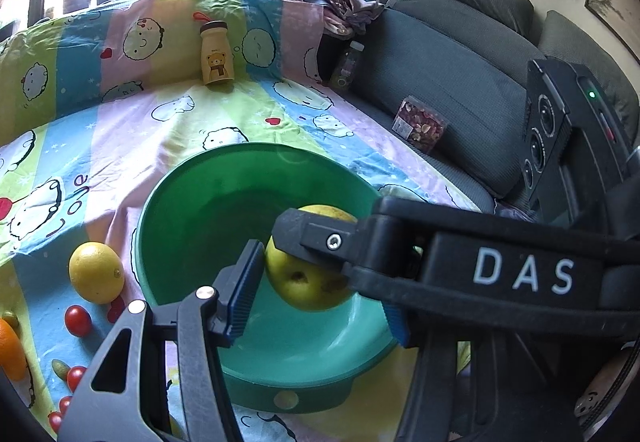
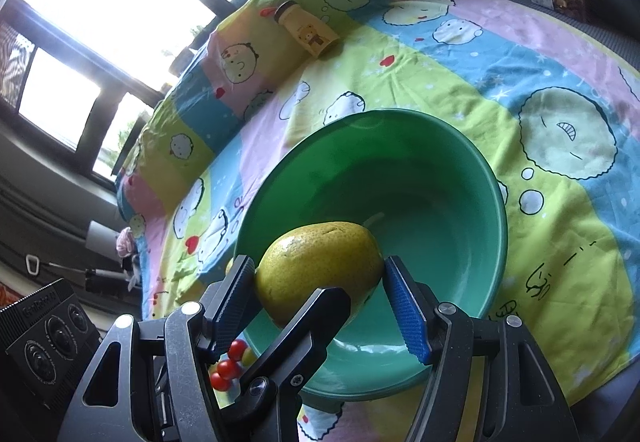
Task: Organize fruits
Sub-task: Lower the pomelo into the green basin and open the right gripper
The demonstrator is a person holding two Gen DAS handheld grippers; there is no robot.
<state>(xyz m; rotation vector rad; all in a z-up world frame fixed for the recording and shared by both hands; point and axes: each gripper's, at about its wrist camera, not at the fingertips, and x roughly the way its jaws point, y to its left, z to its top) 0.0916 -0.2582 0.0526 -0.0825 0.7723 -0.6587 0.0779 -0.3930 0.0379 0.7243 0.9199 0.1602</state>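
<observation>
A yellow-green pear [image 1: 308,282] [image 2: 316,262] hangs over the near part of a green bowl [image 1: 200,218] [image 2: 420,178] that is otherwise empty. My left gripper [image 1: 316,248] is shut on the pear; its left pad presses the fruit's side, and its right pad is mostly hidden behind the other tool. My right gripper [image 2: 318,262] is also shut on the pear, with a pad at each end. In the left wrist view, one of its fingers [image 1: 316,238] lies over the pear's top. In the right wrist view, the left gripper's finger [image 2: 316,314] crosses the pear's near side.
On the cartoon-print sheet left of the bowl lie a lemon [image 1: 96,272], an orange [image 1: 10,350] and cherry tomatoes [image 1: 78,320] [image 2: 228,366]. A bear-print bottle [image 1: 217,54] stands behind. A clear box [image 1: 418,124] and a small bottle [image 1: 348,64] sit on the grey sofa.
</observation>
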